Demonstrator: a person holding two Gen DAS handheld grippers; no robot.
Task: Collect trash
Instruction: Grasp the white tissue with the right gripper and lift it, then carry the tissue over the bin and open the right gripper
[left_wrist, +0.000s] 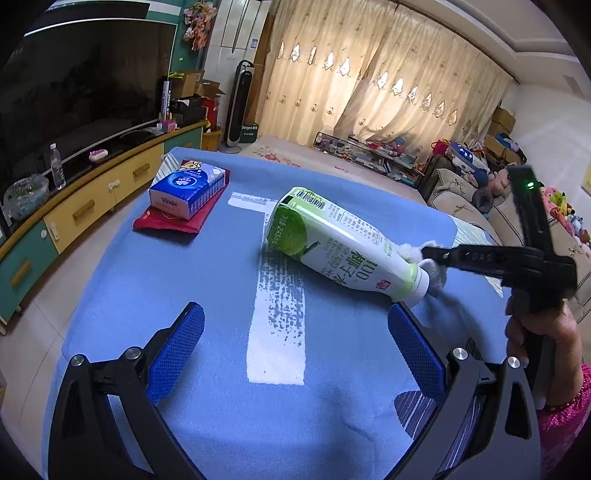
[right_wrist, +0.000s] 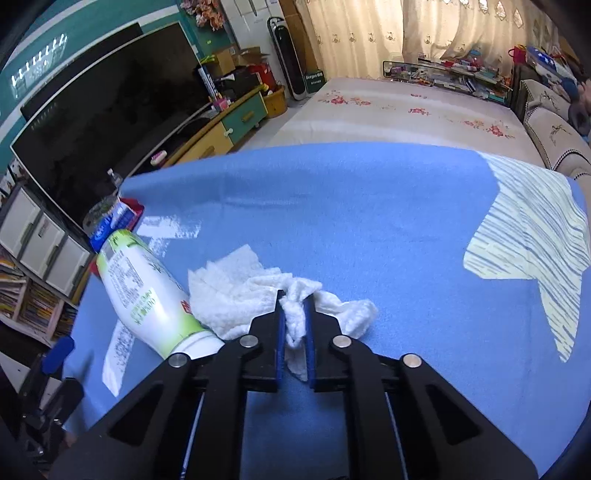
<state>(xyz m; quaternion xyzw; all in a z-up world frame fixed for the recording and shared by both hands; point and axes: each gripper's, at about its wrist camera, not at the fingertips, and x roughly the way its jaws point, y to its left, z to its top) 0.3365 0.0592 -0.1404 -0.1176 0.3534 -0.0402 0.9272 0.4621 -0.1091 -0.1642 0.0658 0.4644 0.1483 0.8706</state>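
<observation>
On the blue-covered desk (right_wrist: 369, 206), just right of the lying bottle (right_wrist: 147, 291), the right gripper (right_wrist: 295, 325) is pinching the crumpled white tissue (right_wrist: 240, 295), its fingers (right_wrist: 280, 332) closed on a fold near the wad's middle. The left gripper (left_wrist: 295, 343) is hovering at the near edge with its fingers (left_wrist: 177, 347) spread wide and holding nothing. The tissue is touching the bottle's neck, so the lift is probably best done straight up and slowly, keeping the squeeze firm, so the loose ends are not dragging the bottle into a roll. The bottle looks like the open gripper's next pick.
</observation>
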